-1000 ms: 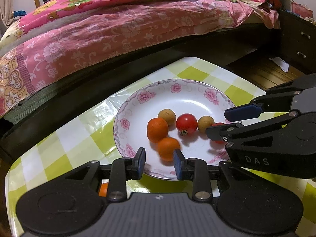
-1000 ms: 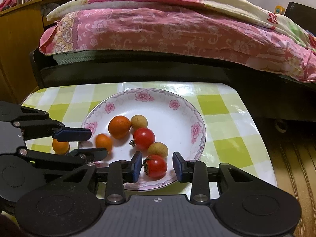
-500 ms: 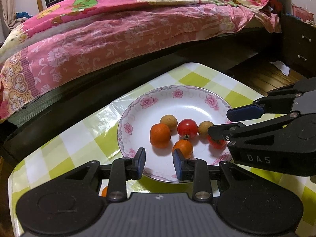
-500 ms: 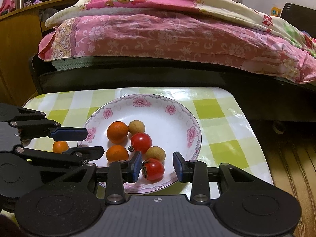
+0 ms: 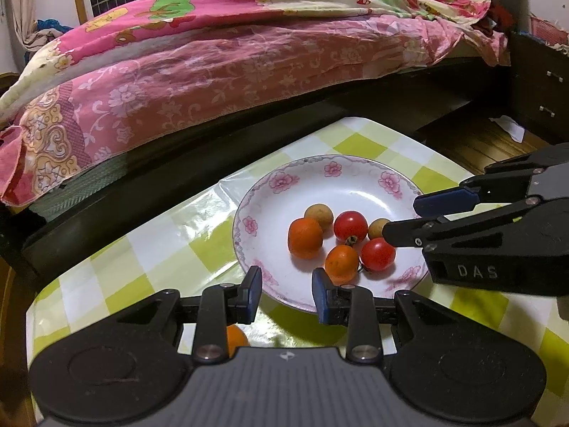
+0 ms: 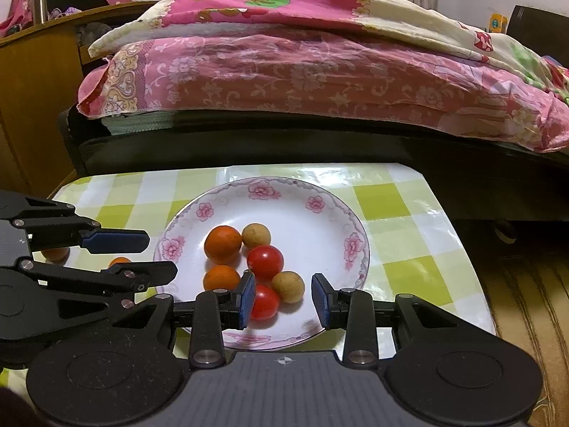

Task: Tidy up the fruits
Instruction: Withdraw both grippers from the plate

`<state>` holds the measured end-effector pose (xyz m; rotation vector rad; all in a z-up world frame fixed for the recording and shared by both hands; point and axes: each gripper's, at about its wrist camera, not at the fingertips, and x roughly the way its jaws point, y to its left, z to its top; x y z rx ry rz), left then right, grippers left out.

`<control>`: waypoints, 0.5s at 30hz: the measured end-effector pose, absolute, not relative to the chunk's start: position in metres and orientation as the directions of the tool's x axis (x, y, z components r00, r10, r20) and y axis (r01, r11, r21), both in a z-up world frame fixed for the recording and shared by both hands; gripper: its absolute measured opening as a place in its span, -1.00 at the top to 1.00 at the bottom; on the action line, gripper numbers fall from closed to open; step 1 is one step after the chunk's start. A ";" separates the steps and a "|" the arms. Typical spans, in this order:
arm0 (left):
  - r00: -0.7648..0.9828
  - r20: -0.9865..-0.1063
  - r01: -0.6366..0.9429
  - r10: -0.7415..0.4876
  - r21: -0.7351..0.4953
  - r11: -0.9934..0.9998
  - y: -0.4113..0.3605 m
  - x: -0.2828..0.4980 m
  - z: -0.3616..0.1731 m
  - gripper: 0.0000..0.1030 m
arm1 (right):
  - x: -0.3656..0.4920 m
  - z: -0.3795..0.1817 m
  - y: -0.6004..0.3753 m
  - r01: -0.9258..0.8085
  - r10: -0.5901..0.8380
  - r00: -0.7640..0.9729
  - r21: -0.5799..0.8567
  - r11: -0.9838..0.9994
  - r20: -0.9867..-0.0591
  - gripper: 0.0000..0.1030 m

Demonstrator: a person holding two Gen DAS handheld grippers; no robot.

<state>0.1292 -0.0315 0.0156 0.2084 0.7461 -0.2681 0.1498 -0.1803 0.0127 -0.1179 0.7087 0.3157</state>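
A white flowered plate (image 5: 355, 181) (image 6: 320, 220) on the checked table holds two oranges (image 5: 305, 237) (image 6: 223, 244), two red tomatoes (image 5: 350, 226) (image 6: 265, 262) and two small tan fruits (image 5: 319, 213) (image 6: 256, 235). My left gripper (image 5: 286, 293) is open and empty over the plate's near rim. My right gripper (image 6: 282, 299) is open and empty above the plate's near side, with a tomato (image 6: 264, 303) and a tan fruit (image 6: 288, 286) between its fingers' line of sight. An orange (image 5: 235, 339) (image 6: 120, 262) lies on the table beside the plate, under my left gripper.
A bed with pink floral bedding (image 5: 231, 57) (image 6: 320, 71) runs along the table's far side. A wooden cabinet (image 6: 32, 82) stands at the left. Wood floor (image 5: 473, 142) and a dark dresser (image 5: 540, 85) lie to the right. Another orange thing (image 6: 54, 253) sits behind my left gripper.
Both grippers have pulled back and up from the plate, so the plate looks farther away. The second tomato now lies free on the plate. Both grippers stay open.
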 end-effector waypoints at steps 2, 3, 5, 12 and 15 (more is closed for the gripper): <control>0.703 -0.692 0.309 -0.163 0.091 0.947 -0.027 0.125 0.016 0.24 | 0.149 0.013 -0.180 -0.325 0.248 0.714 0.003 0.946 -0.654 0.41; 0.702 -0.693 0.307 -0.161 0.091 0.947 -0.025 0.124 0.015 0.24 | 0.149 0.013 -0.180 -0.328 0.252 0.712 0.006 0.945 -0.656 0.41; 0.699 -0.697 0.304 -0.158 0.089 0.948 -0.020 0.120 0.016 0.24 | 0.148 0.013 -0.179 -0.330 0.255 0.710 0.009 0.944 -0.657 0.41; 0.713 -0.690 0.254 -0.128 0.084 0.964 0.019 0.100 0.019 0.24 | 0.138 0.014 -0.169 -0.378 0.304 0.682 0.035 0.925 -0.665 0.39; 0.706 -0.702 0.223 -0.090 0.099 0.970 0.038 0.095 0.015 0.23 | 0.131 0.014 -0.157 -0.412 0.335 0.662 0.048 0.910 -0.671 0.39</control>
